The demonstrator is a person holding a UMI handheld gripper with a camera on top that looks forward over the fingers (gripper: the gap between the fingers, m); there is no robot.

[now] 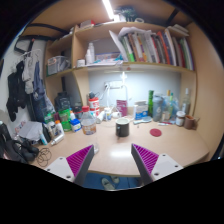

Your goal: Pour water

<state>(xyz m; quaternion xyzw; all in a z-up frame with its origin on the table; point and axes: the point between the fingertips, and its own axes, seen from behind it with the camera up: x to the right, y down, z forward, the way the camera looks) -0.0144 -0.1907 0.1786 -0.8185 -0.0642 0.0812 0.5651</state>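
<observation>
Two fingers (80,158) of the gripper (113,160) spread wide at the near edge of a wooden desk (115,150), purple pads on the inner faces, nothing pinched, only bare wood in the gap. Beyond the fingertips, near the middle of the desk, a dark cup (122,127), upright and well apart from both fingers. Left of the cup, a clear bottle (88,122) with a pale cap, whether holding water cannot tell. Further left of the cup, a huddle of jars and tubs (68,115), among them one green lid and one red lid, packed too close to separate. Right of the cup, a small red disc (155,131) flat on the wood, and behind that a tall green bottle (151,102) and a few more containers (180,116) toward the far right end. Behind the cup, a white back wall lit by a lamp (124,76) under a shelf. Above the cup, on that shelf (130,66), a row of books (150,46), some upright, some leaning. Far left of the cup, dark clothes (22,80) hung against the wall, and below these a black tangle of cables (18,145) at the left end of the desk. Higher still, a bright strip light (108,10) on the ceiling.
</observation>
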